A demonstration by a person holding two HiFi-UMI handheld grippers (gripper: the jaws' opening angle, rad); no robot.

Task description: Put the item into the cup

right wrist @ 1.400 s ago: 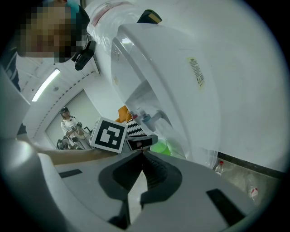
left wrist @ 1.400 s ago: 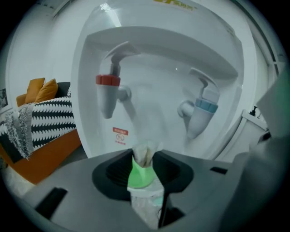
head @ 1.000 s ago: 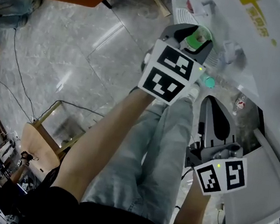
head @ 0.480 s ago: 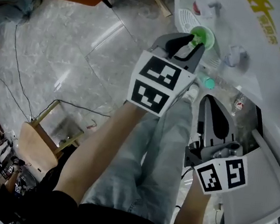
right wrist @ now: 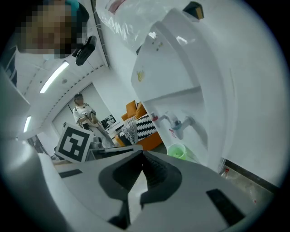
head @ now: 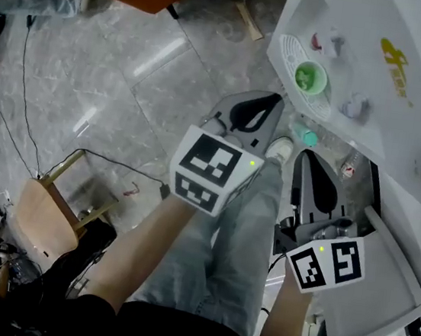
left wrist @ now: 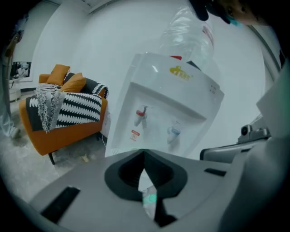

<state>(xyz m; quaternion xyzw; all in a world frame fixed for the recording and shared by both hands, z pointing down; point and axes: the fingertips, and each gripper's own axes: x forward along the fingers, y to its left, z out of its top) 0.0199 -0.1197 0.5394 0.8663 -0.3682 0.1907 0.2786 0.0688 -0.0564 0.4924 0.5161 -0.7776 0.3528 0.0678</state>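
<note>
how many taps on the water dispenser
2: the red tap on the left of the water dispenser recess, the blue tap on its right. None looks hidden.

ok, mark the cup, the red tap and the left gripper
cup (right wrist: 177, 152): right gripper view, outer wall.
red tap (left wrist: 140, 116): left gripper view, tap body.
left gripper (left wrist: 144, 153): left gripper view, where the shut tips meet.

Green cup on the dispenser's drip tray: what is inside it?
The green cup holds a small pale lump, too small to identify. The cup floor beneath it is covered.
</note>
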